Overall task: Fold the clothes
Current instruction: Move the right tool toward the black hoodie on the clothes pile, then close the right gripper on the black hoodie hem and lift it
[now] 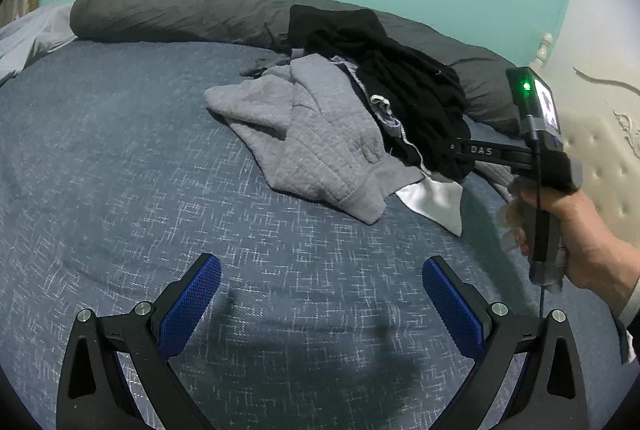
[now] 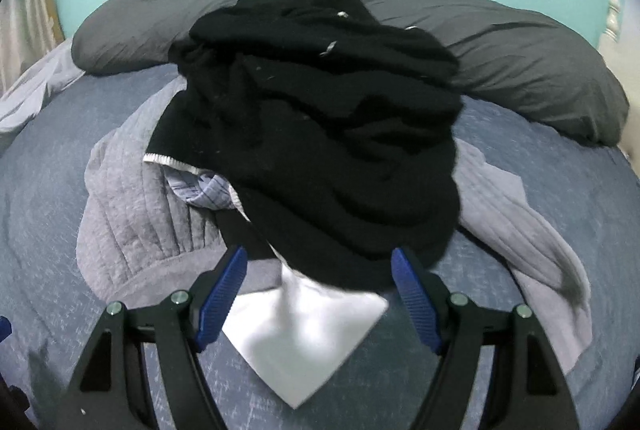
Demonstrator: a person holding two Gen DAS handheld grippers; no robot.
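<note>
Two grippers, both with jaws wide apart, nothing held: left gripper (image 1: 322,294) over bare blue bedspread (image 1: 100,149), right gripper (image 2: 318,286) at the pile's near edge. Beyond: white cloth (image 2: 304,330), then black garment (image 2: 320,129) heaped unfolded over grey sweatshirt (image 1: 320,133). Best to pinch one layer only, at an edge, and lift clear before spreading flat.
</note>
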